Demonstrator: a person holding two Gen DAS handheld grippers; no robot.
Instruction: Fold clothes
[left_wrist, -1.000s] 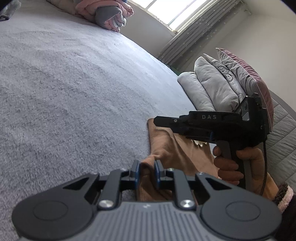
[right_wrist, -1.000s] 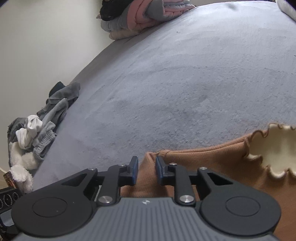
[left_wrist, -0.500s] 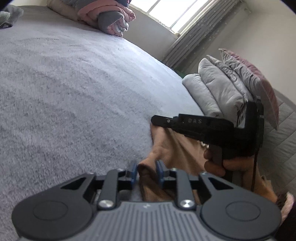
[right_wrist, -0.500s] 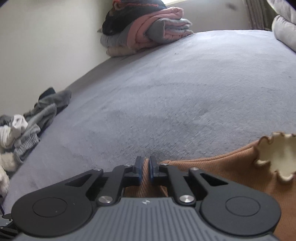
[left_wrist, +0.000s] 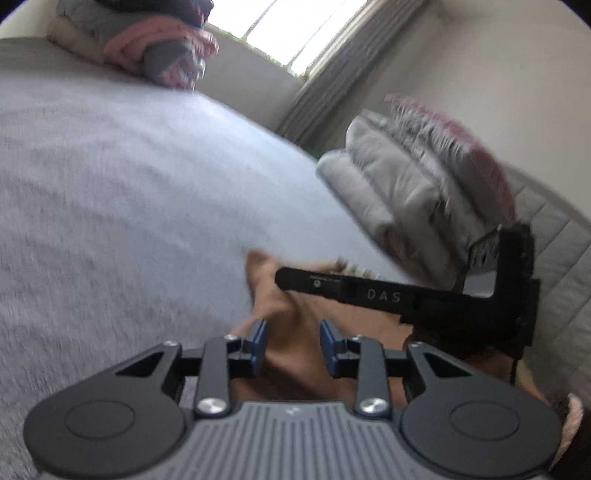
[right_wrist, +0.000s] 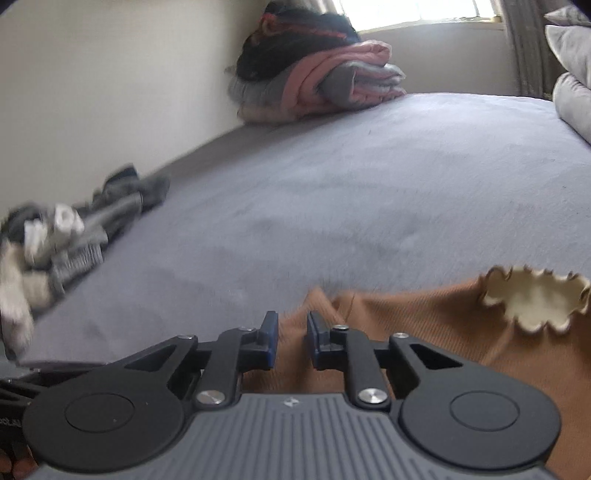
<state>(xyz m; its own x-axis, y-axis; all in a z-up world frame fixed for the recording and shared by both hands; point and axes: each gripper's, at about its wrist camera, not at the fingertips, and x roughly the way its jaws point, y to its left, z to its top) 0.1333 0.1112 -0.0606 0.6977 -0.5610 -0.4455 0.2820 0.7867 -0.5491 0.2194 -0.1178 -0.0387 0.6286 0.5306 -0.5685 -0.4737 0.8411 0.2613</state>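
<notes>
Brown ribbed fabric, a garment (right_wrist: 436, 332) with a cream scalloped patch (right_wrist: 535, 299), lies at the near edge of the grey bed cover (right_wrist: 332, 192), and everything else can be placed from it.

Over its left part the left gripper (left_wrist: 291, 343) hangs with its blue pads (left_wrist: 258, 343) set apart; the jaws are closing, cloth lies between them, and the pads do not visibly press on it, though blur makes the contact hard to judge.

Just right of that, above the same garment, the right gripper (left_wrist: 284, 278) shows side-on in the left wrist view as a black bar lettered DAS, with a hand (left_wrist: 413, 339) partly hidden behind it. In its own view the right gripper (right_wrist: 291, 339) stands over the garment's near left corner; its jaws are closing too, a ridge of brown cloth sits in the narrow gap, and no pad is clearly squeezing it.

Far beyond the garment, at the bed's back edge under the window (right_wrist: 413, 11), sits a stack of folded pink and grey clothes (right_wrist: 321, 81). Well to the garment's left lies a loose heap of grey and white laundry (right_wrist: 62, 236). To its right, grey pillows (left_wrist: 406, 192) lean together.
</notes>
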